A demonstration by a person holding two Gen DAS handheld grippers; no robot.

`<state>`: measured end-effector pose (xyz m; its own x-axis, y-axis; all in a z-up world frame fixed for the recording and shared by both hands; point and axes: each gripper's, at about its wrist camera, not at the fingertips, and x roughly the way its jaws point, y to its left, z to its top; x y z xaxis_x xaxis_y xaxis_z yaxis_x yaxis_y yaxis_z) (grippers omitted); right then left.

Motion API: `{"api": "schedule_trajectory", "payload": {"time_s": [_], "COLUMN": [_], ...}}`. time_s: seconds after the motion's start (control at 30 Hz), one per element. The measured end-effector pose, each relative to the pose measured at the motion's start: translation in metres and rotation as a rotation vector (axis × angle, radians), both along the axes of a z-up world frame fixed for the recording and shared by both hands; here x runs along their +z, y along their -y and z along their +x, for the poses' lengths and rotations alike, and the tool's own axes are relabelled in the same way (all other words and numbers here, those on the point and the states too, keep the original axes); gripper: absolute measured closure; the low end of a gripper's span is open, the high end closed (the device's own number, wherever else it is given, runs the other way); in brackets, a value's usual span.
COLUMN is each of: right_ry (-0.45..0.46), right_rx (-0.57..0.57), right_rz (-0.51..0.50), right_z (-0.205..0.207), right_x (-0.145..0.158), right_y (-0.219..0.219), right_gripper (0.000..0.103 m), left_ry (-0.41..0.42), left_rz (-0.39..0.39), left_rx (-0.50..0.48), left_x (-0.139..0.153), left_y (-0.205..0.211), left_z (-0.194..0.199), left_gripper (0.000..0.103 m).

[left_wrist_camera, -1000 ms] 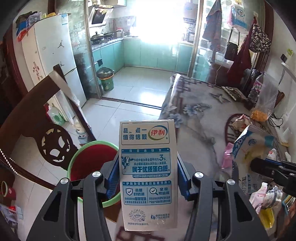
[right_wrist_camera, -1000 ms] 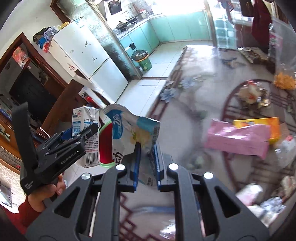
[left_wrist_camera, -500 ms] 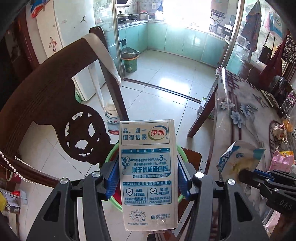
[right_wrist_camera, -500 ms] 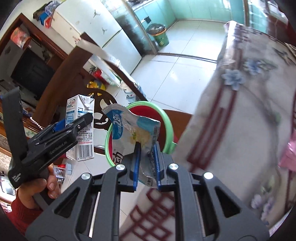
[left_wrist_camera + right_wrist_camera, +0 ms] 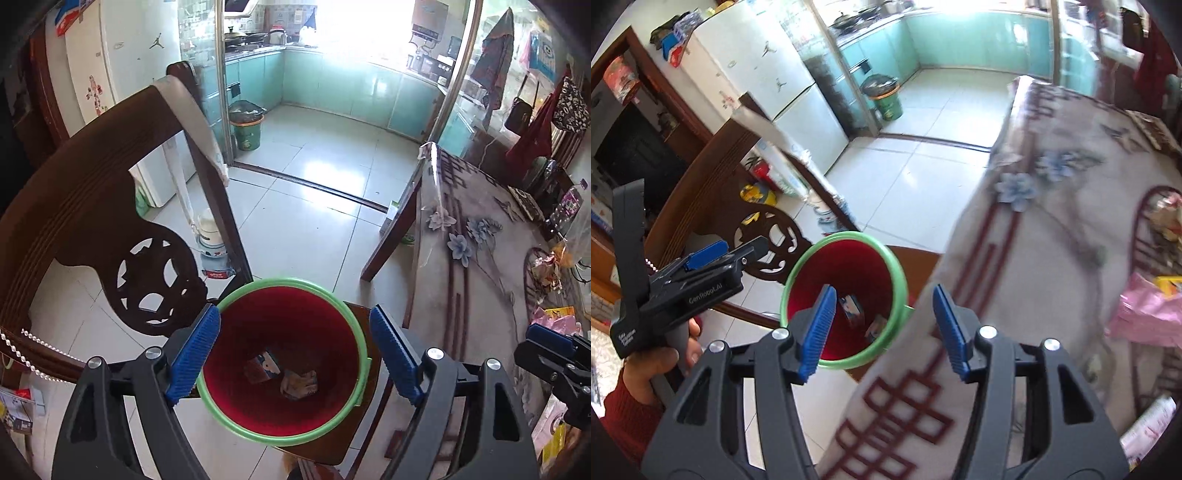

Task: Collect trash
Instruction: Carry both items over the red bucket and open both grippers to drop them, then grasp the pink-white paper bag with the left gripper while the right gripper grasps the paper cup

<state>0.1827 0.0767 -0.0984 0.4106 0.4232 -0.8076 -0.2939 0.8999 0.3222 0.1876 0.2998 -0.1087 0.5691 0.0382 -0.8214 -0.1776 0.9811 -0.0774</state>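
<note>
My left gripper (image 5: 295, 350) hangs over the red bin (image 5: 284, 435) with the green rim. Its jaws have just been opening, and nothing is between them. Two bits of trash (image 5: 282, 373) lie at the bottom of the bin. My right gripper (image 5: 554, 354) peeks in at the right edge.

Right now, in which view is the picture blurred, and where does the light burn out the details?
Right wrist view: the patterned tablecloth is smeared by motion blur, while the red bucket stays fairly sharp. Left wrist view: sharp overall, but the kitchen window is blown out to white, with glare on the floor tiles. Both views bend straight lines strongly.
</note>
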Motion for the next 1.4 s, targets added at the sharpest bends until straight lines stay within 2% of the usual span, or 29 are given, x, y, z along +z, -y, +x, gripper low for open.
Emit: {"api": "schedule_trajectory", "payload": {"time_s": [0.27,0.43,0.57,0.83,0.93,1.03,1.13,1.3,1.4], "right_ry": [-0.002,-0.015,-0.022,-0.079,-0.105,-0.146,-0.169,-0.215,-0.214], "right_rx": [-0.175,-0.204,-0.169,-0.094,-0.059,0.012,0.111,0.239,0.279], "right_rz": [-0.076,-0.117,-0.149,-0.209,-0.214,-0.215,-0.269,-0.357,-0.418], "right_z": [-0.044,-0.07,-0.088,-0.108,-0.111,-0.111,-0.111,-0.106,-0.106], "right_x": [0.011,0.008,0.007,-0.008,-0.018,-0.026,-0.033,-0.05,-0.059], "right_y": [0.099,0.156,0.199,0.286,0.311,0.324,0.329,0.331,0.331], "right_gripper": [0.05,0.05,0.05,0.048,0.047,0.04,0.037,0.035,0.035], "left_ry": [0.032,0.046,0.031,0.018,0.01,0.011,0.019,-0.007,-0.036], "left_rz": [0.0,0.007,0.001,0.023,0.012,0.003,-0.004,0.008,0.017], "left_rx": [-0.159,-0.205,-0.205,-0.279,-0.297,-0.321,-0.363,-0.411,-0.447], "left_x": [0.014,0.021,0.023,0.022,0.02,0.022,0.025,0.021,0.013], "left_y": [0.076,0.126,0.171,0.272,0.293,0.31,0.325,0.345,0.359], "left_z": [0.002,-0.011,-0.03,-0.068,-0.079,-0.09,-0.102,-0.114,-0.118], "left_gripper": [0.024,0.024,0.024,0.024,0.024,0.024,0.023,0.023,0.023]}}
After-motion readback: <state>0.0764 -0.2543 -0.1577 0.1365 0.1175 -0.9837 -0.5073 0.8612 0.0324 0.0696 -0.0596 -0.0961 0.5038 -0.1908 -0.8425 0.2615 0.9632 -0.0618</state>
